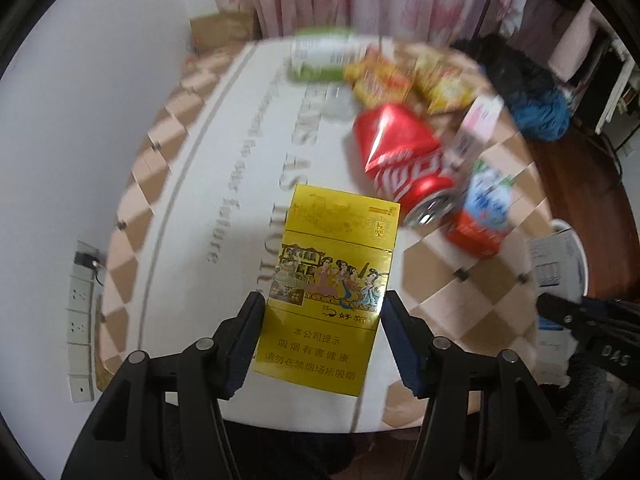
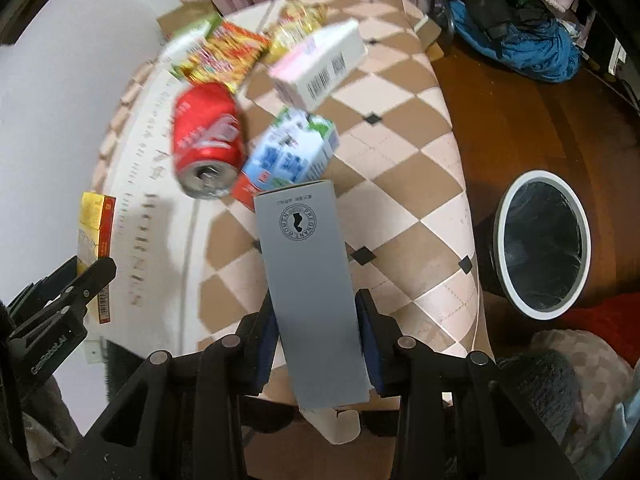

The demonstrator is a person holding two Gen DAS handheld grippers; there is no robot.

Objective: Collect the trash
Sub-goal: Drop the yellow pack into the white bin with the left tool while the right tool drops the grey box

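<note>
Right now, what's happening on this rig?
A person with two handheld grippers is clearing trash off a checkered table. The left gripper is shut on a yellow cigarette pack, and the right gripper is shut on a grey carton; both are held above the table. Still lying on it: a red soda can, a blue-and-white milk carton, a pink-and-white box and snack wrappers. A bin with a dark liner stands on the floor to the right.

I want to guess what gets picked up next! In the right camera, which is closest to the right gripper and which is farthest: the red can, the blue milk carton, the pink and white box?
1. Blue milk carton, just beyond the gripper's grey box.
2. Red can, lying left of it.
3. Pink and white box, farther back.
</note>
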